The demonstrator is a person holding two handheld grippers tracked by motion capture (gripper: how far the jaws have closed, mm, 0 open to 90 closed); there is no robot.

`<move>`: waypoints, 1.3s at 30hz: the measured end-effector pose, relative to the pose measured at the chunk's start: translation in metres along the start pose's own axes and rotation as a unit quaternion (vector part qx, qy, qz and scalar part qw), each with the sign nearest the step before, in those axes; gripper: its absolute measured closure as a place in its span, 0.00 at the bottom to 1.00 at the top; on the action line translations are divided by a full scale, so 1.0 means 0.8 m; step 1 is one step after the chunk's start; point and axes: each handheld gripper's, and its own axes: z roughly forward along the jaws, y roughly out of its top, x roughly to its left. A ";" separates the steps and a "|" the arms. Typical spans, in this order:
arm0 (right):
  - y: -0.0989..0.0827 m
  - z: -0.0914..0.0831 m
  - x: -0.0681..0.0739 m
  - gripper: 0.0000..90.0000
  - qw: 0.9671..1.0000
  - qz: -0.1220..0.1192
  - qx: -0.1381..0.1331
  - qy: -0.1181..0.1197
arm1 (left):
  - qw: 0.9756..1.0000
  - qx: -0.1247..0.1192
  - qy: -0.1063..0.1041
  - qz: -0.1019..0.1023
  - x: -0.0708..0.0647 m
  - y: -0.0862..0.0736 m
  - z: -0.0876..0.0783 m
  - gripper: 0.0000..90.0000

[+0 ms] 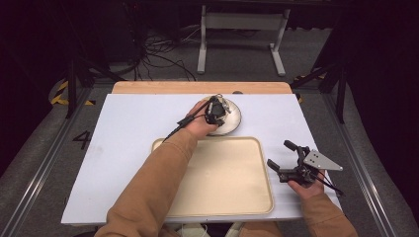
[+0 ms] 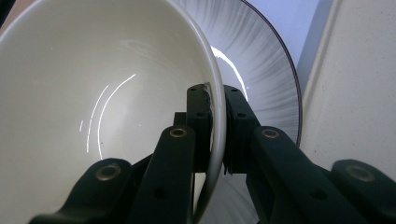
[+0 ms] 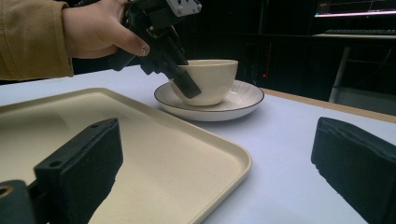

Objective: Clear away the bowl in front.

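Gripping the near rim of the cream bowl (image 3: pixel 208 79), the left gripper (image 2: pixel 215 112) has one finger inside the wall and one outside, closed on the thin edge; the bowl sits on the striped saucer (image 3: pixel 238 100), which rests on the white bench (image 1: pixel 123 123) just beyond the far edge of the beige tray (image 1: pixel 232 197); the step in hand looks to be lifting the bowl off the saucer, most likely to bring it over to the tray; a pinch on one side of a glazed rim is a slippery hold, so the person would do well to keep the squeeze firm and raise the bowl straight up before moving it sideways, lest its foot drag the saucer along; holding the rim level matters too, since the weight hangs off one side and will want to swing the bowl downward about the fingers; the right gripper (image 1: pixel 289 160) hovers with its fingers spread wide and holding nothing, over the bench at the right edge of the tray, well apart from the bowl; it could steady the saucer, should it shift.
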 end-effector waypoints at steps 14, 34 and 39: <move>0.000 0.000 0.000 0.03 1.000 0.000 0.001 0.000 | 1.000 0.010 -0.005 -0.007 0.007 -0.003 -0.027 0.92; 0.000 0.000 0.000 0.03 1.000 0.000 0.000 -0.001 | 0.999 0.009 -0.016 0.029 -0.017 0.006 -0.094 0.92; 0.000 0.000 0.000 0.03 1.000 0.000 0.000 0.000 | 0.999 0.006 -0.023 0.043 -0.030 0.008 -0.109 0.92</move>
